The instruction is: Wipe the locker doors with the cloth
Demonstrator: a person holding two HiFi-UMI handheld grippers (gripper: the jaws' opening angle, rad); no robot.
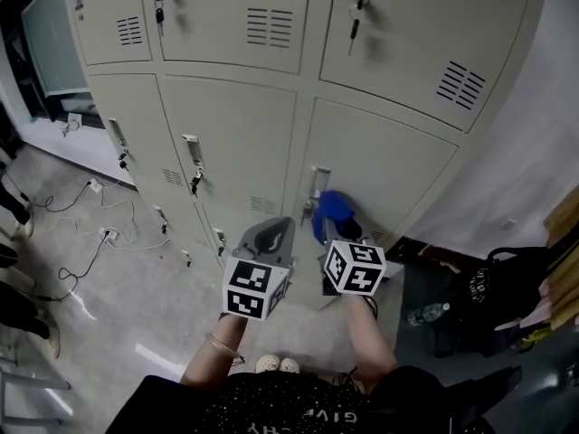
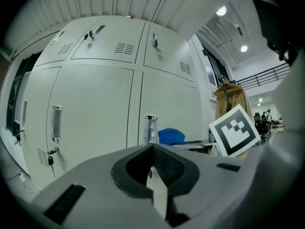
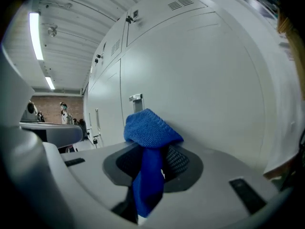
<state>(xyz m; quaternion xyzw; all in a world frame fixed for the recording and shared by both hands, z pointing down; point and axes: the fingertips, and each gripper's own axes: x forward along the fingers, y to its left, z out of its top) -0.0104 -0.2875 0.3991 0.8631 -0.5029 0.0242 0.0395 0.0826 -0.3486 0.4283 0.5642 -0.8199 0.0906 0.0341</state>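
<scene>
Here, the right hand-held gripper pinches the blue cloth just beside a locker door handle. The left hand-held gripper is squeezed closed, holding nothing. A black bag and a bottle lie on the floor near the lockers' right end.

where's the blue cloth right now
The blue cloth is clamped in the right gripper, held up close to the handle of the right-hand locker door, just right of centre in the head view.

Blue knit cloth — bunched, pinched in the right gripper, near a door's handle. Locker doors — pale grey, vented, all shut.
</scene>
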